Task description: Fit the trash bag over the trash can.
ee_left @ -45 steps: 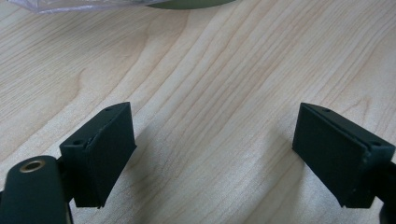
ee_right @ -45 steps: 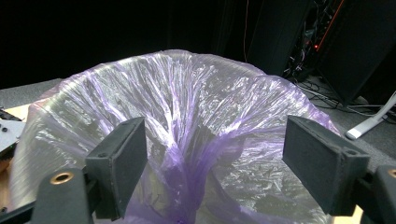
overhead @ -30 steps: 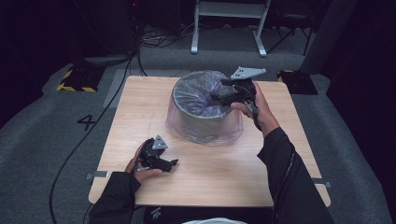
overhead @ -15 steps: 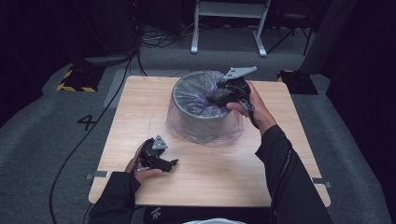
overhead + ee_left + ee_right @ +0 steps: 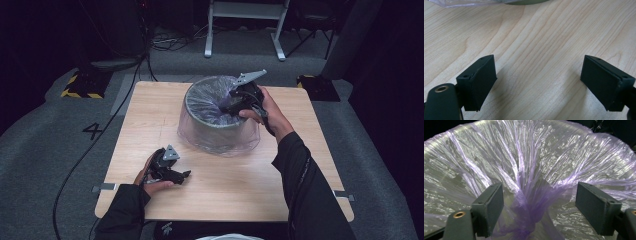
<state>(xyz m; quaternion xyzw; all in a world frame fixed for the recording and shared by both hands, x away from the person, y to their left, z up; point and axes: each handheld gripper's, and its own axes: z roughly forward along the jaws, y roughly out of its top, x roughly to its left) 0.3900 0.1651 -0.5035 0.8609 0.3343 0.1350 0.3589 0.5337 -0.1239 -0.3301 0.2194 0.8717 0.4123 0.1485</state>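
A round grey bin (image 5: 218,131) stands at the middle of the wooden table (image 5: 280,170), lined with a thin purple plastic bag (image 5: 209,99) that spills over its rim. My right gripper (image 5: 226,107) reaches in from the bin's right rim. In the right gripper view it (image 5: 539,197) is open, and a gathered fold of the bag (image 5: 532,207) rises between the pads without touching them. My left gripper (image 5: 184,174) rests low on the table at the front left, open (image 5: 539,75), with bare wood between its fingers.
The bag's loose skirt (image 5: 469,2) lies on the table around the bin's base, just ahead of the left gripper. A black cable (image 5: 95,145) runs across the grey floor to the left of the table. A white frame (image 5: 245,20) stands behind the table.
My right gripper has edged a little further over the bin's opening and tipped down into it. The left gripper has stayed where it was.
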